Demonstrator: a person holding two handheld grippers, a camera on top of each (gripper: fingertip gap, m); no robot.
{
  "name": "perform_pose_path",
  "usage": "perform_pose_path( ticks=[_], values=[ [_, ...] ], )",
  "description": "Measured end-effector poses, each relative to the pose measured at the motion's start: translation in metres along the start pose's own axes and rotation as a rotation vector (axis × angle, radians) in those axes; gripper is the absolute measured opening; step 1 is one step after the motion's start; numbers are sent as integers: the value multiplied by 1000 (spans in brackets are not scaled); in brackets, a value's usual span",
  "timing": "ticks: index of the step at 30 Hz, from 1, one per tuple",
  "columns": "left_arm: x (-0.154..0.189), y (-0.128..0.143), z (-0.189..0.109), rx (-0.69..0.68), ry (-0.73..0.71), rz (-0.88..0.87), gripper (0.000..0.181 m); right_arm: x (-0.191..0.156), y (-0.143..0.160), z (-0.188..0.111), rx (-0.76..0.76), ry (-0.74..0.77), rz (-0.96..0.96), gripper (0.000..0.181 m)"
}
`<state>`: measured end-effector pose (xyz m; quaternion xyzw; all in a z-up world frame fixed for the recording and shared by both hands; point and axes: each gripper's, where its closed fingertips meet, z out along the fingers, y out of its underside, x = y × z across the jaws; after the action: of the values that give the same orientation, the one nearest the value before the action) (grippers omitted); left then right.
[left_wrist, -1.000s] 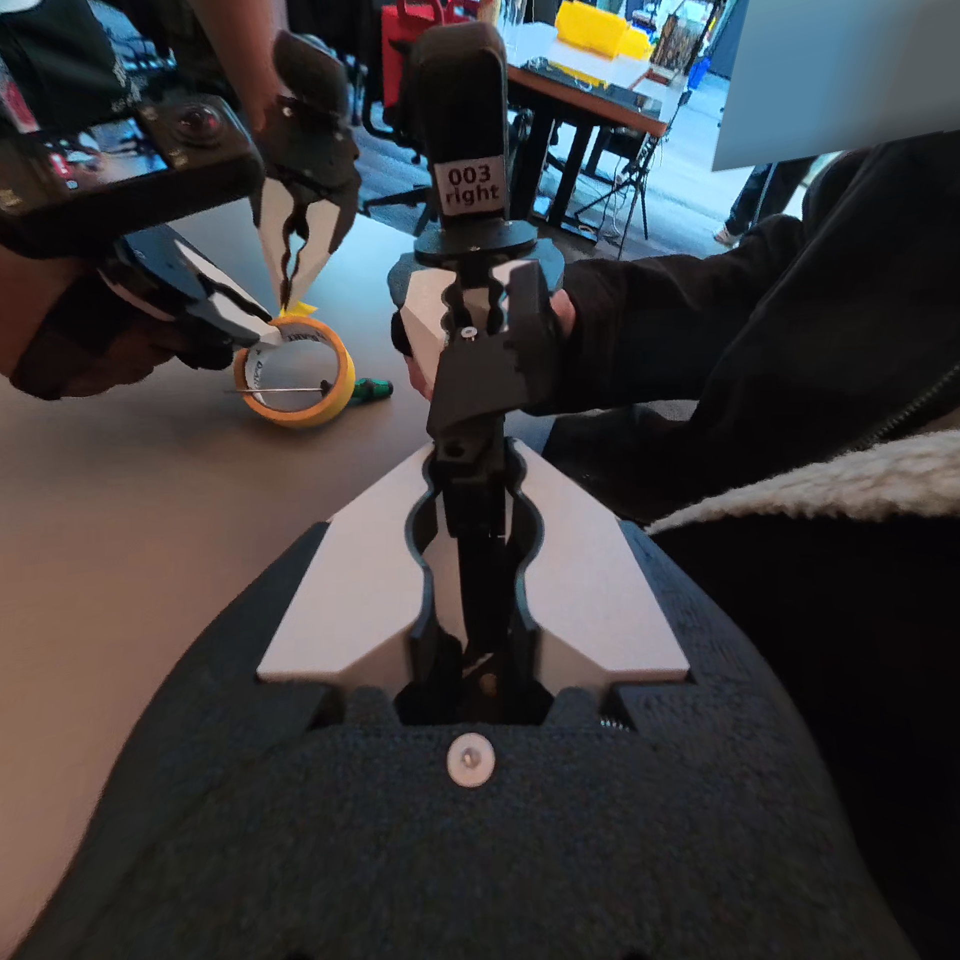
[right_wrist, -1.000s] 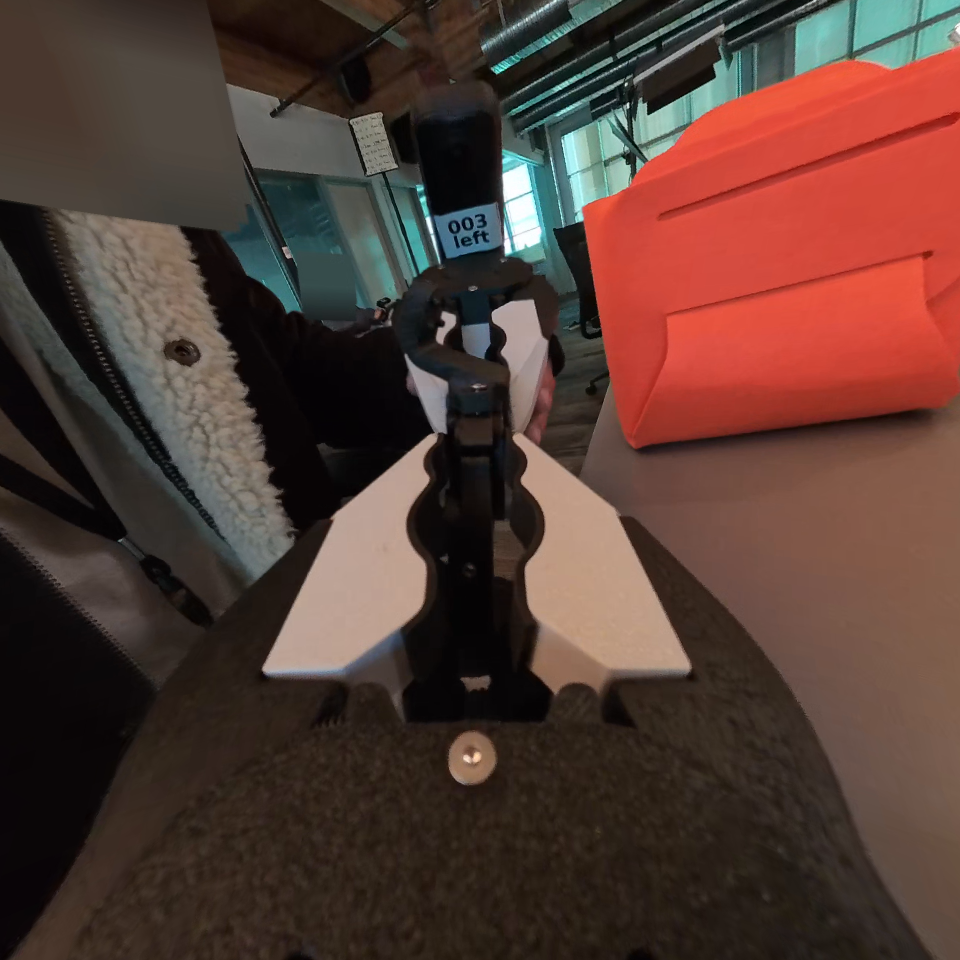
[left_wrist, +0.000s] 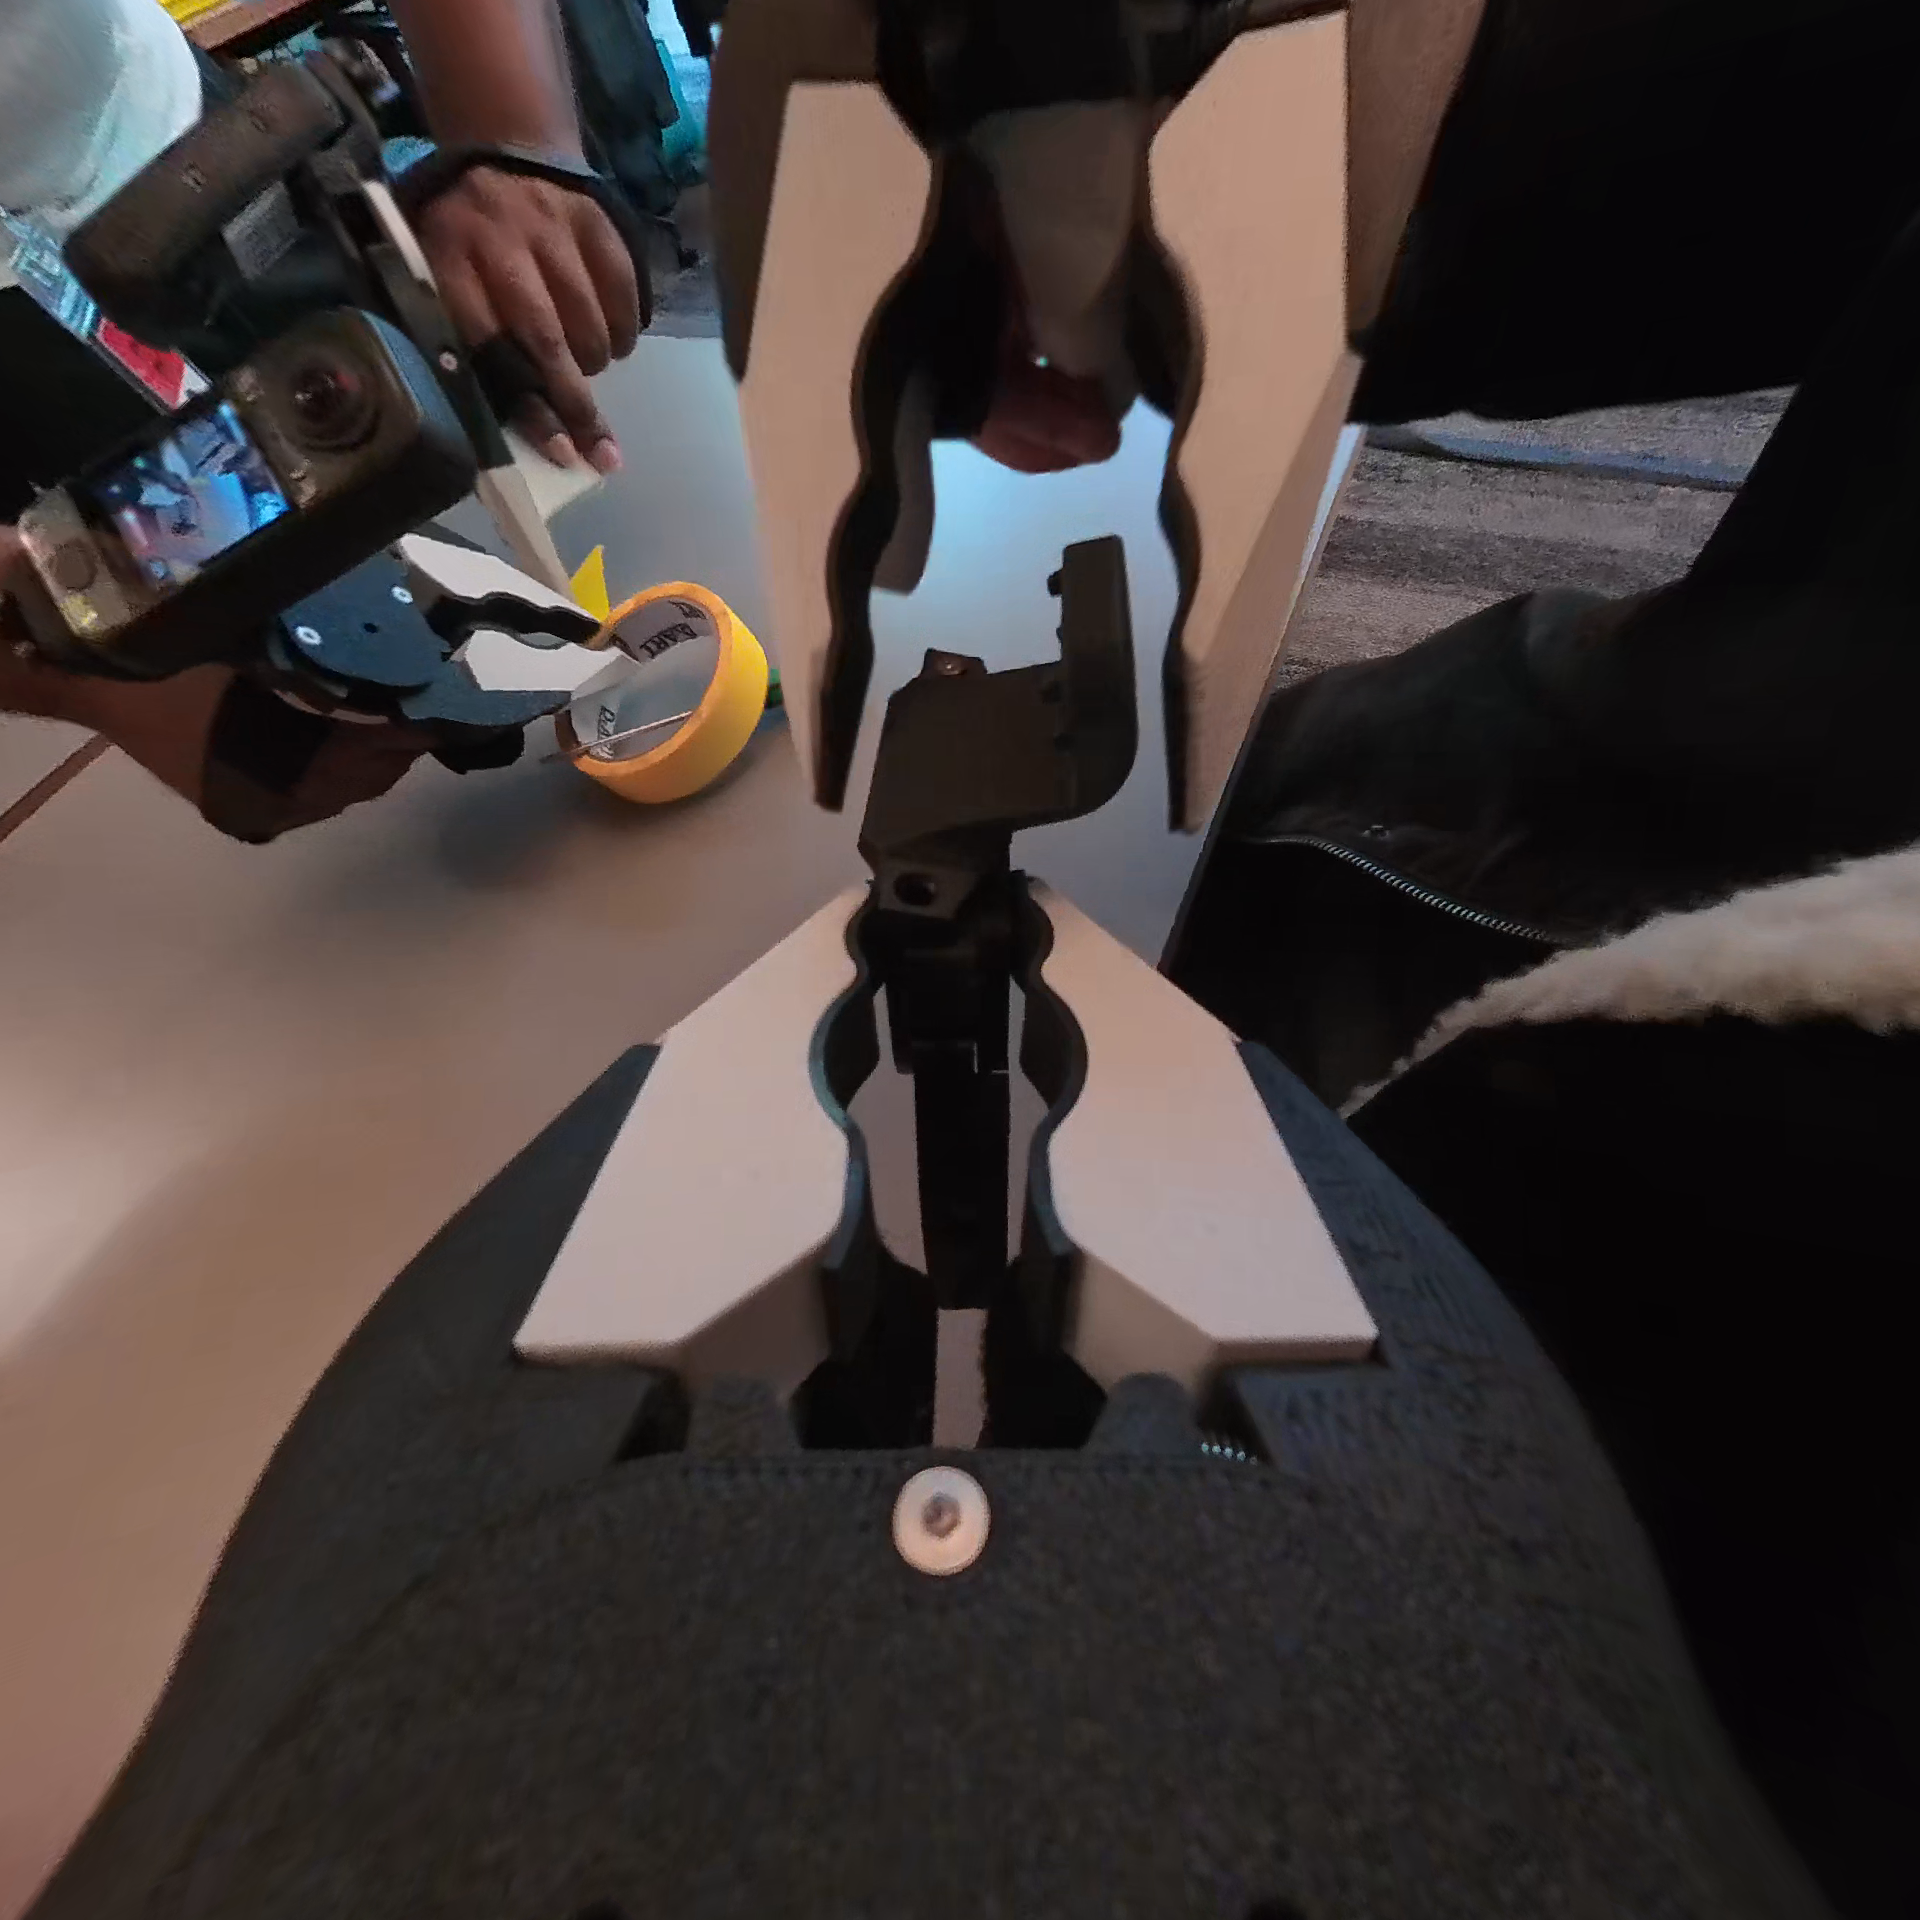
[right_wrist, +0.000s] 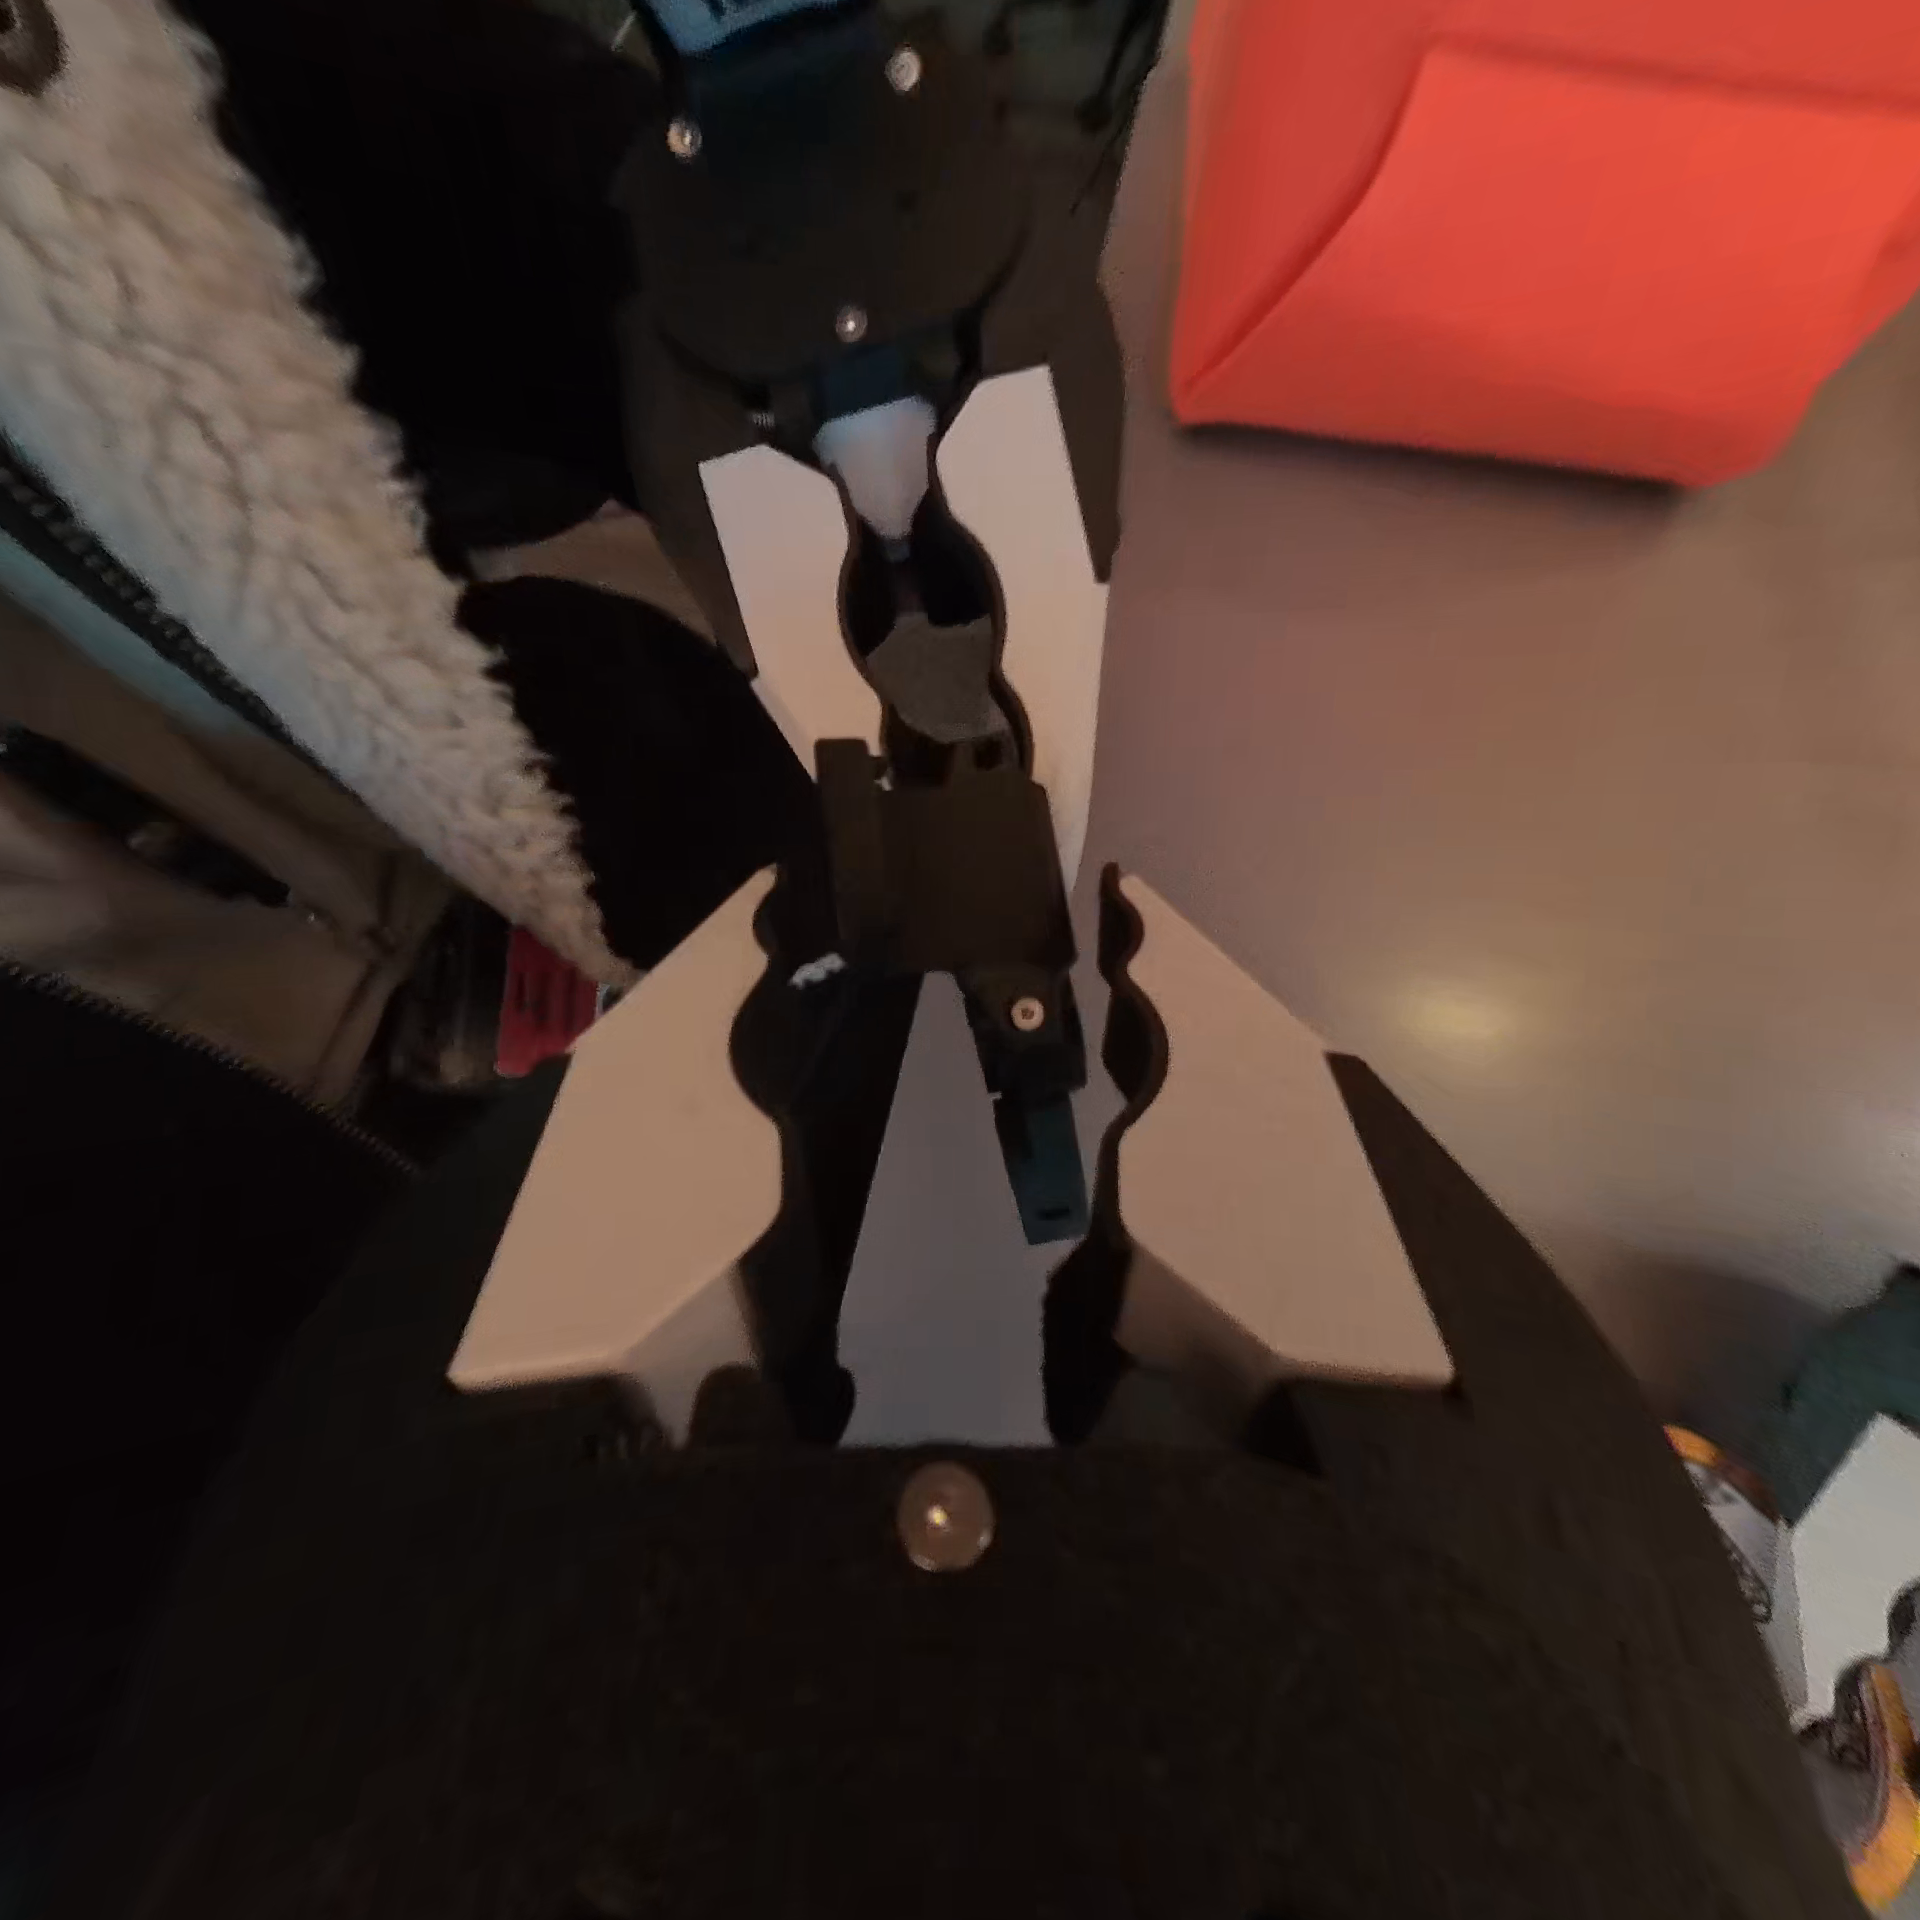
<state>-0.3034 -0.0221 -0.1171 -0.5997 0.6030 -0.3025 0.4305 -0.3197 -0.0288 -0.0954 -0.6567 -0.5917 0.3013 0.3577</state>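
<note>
Centrally, a black angular plastic part (left_wrist: 997, 727) with a long stem sits at the middle of the left wrist view, clamped between the white-faced fingers of the left tool (left_wrist: 945, 904), which are drawn narrow onto the stem. Its blocky bracket head sticks out past the fingertips toward 12 o'clock. The right tool (left_wrist: 1008, 810) comes down from 12 o'clock with its jaws spread wide, one finger on either side of the bracket head; whether either finger touches it cannot be told.

In the right wrist view the same black part (right_wrist: 945, 862) lies between the parted fingers of the right tool (right_wrist: 943, 883), close against the finger at 9 o'clock, while the left tool (right_wrist: 966, 748) reaches in from 12 o'clock, pinched shut on it.

Both tools hang over the edge of a smooth grey counter (left_wrist: 260, 1039). At 10 o'clock in the left wrist view, a yellow roll of tape (left_wrist: 675, 696) rests on the counter, with the tips of another person's camera-mounted tool (left_wrist: 499, 665) at its rim and a bare hand (left_wrist: 520, 281) above. At 3 o'clock is a black jacket with white fleece lining (left_wrist: 1662, 966). In the right wrist view, an orange felt bag (right_wrist: 1507, 260) stands on the counter at 1 o'clock.
</note>
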Motion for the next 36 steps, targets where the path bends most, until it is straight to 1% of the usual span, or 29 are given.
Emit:
perform_pose_path(
  ticks=[3,7,11,12,14,16,18,19,23,25,27,30,32,34,36],
  values=[
    [2,-1,-1,3,12,3,22,-4,-3,7,-6,-49,-42,47],
    [5,-1,-2,17,46,-22,22,-9,-5,7,3,-99,-60,46],
    [4,1,-1,15,49,-31,22,-9,-3,8,-31,-121,-97,46],
    [3,1,-1,15,46,-30,22,-8,-4,7,-37,-116,-112,46],
    [3,1,-1,16,47,-39,22,-6,-13,4,1,-84,-124,59],
    [2,2,-1,19,47,-48,22,-6,-16,-1,15,-59,-142,58],
    [1,3,-1,15,49,-52,22,-7,-12,-2,-8,-39,-179,49],
    [2,2,-1,18,53,-56,22,-8,-11,0,-17,-34,-199,45],
    [5,0,0,28,74,-72,22,-8,-6,8,-50,-32,-189,42],
    [4,-1,-1,32,67,-74,22,-8,-6,9,-58,-42,-169,44],
    [3,-1,-2,39,73,-91,22,-5,-10,7,-36,-18,-167,50],
    [1,-1,-2,53,82,-124,22,1,-21,-8,29,44,-143,52],
    [0,-1,-2,62,92,-146,22,1,-21,-20,54,81,-119,52],
    [-1,-1,-2,75,107,-184,22,-3,-13,-38,76,121,-60,52],
    [-4,0,-3,86,111,-227,22,0,14,-68,76,213,42,51]
  ],
)
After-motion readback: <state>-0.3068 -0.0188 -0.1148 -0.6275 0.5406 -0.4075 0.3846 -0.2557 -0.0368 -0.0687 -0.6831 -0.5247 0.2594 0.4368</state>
